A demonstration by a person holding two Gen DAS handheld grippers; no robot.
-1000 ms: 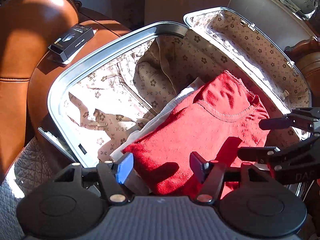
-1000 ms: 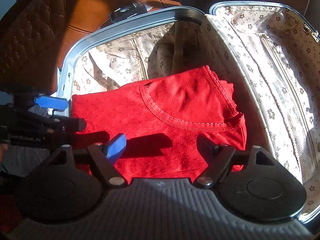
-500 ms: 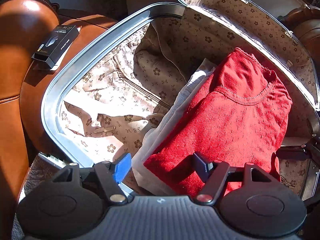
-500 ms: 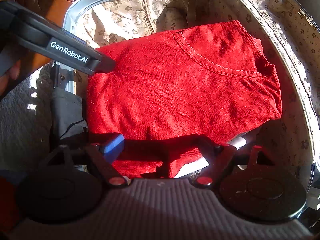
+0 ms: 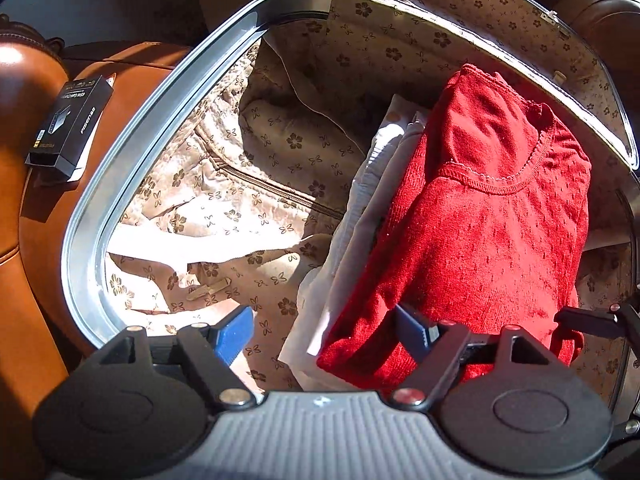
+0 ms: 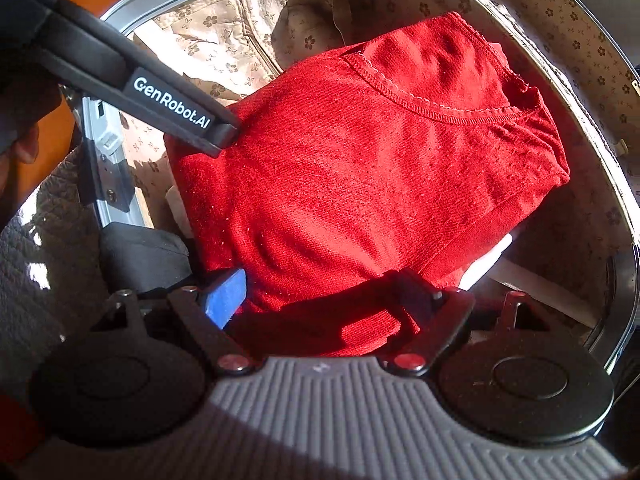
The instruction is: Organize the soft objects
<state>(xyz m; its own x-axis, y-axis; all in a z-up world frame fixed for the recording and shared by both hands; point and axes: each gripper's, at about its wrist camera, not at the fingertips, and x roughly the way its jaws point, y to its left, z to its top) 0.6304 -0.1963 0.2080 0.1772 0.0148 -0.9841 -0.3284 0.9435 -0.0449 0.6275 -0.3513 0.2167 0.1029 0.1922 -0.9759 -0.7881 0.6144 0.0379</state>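
Lying folded: red sweater (image 6: 360,168) in suitcase (image 5: 160,100)

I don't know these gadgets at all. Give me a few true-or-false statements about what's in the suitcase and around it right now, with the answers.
1. The red sweater lies inside the open suitcase. True.
2. The sweater rests directly on the lining. False: pale folded cloth lies under it.
3. A black box sits on the brown leather seat. True.
4. The left claw is clamped shut. False: it is open.
5. The suitcase lining is plain white. False: it is beige with flowers.
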